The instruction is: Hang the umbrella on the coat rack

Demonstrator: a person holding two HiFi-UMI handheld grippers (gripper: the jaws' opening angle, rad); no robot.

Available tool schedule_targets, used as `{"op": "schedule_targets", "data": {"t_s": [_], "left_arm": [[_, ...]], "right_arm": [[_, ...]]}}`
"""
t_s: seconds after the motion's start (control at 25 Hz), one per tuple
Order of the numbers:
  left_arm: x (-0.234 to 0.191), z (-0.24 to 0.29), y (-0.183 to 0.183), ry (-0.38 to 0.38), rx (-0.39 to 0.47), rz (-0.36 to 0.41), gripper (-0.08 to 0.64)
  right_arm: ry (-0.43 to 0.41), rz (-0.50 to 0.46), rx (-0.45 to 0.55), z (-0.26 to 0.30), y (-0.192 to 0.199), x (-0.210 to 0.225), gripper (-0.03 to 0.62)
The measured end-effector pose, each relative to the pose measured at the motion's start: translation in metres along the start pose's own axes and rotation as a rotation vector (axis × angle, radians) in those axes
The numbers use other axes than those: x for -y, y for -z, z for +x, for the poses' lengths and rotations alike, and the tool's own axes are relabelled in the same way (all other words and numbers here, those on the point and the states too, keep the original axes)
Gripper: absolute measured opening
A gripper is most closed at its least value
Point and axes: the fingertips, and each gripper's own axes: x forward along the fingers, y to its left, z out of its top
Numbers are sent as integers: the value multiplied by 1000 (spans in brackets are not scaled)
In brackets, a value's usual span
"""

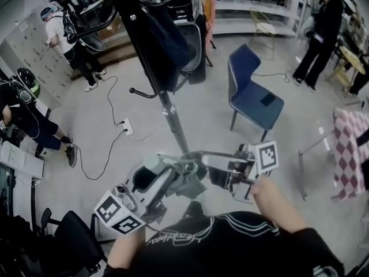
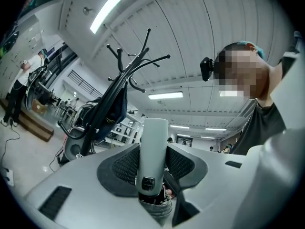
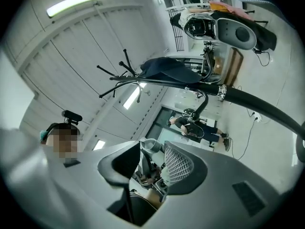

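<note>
Folded umbrella (image 1: 185, 176) held low in front of the coat rack (image 1: 151, 68), not yet on a hook.
The black coat rack stands on the floor just ahead, a dark bag (image 1: 167, 42) hanging from its upper part. The grey umbrella lies between both grippers, near the rack's pole. The left gripper (image 2: 153, 163) is clamped on the umbrella's pale handle. The right gripper (image 3: 153, 161) has its jaws spread wide, with part of the umbrella between them but not pressed.

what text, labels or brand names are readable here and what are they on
No text reads clearly.
Script print on the person's black shirt: too blurred to read.
Yellowish print on the dark fabric hanging on the coat rack: too small to read.
Marker cube: square pattern only, no letters.
</note>
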Motion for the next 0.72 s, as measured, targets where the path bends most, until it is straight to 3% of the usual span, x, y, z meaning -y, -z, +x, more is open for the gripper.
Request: {"op": "schedule_targets", "data": {"t_s": [0.16, 0.28, 0.52, 0.72], "left_arm": [[-11, 2, 3, 5, -13, -8, 161], [-17, 3, 8, 3, -28, -10, 160], [-32, 6, 18, -19, -51, -31, 161], [-42, 7, 27, -40, -70, -41, 161]], "right_arm": [[21, -28, 14, -1, -7, 10, 70], [34, -63, 22, -3, -11, 11, 53], [129, -219, 24, -2, -24, 10, 42], [177, -265, 26, 0, -36, 15, 38]]}}
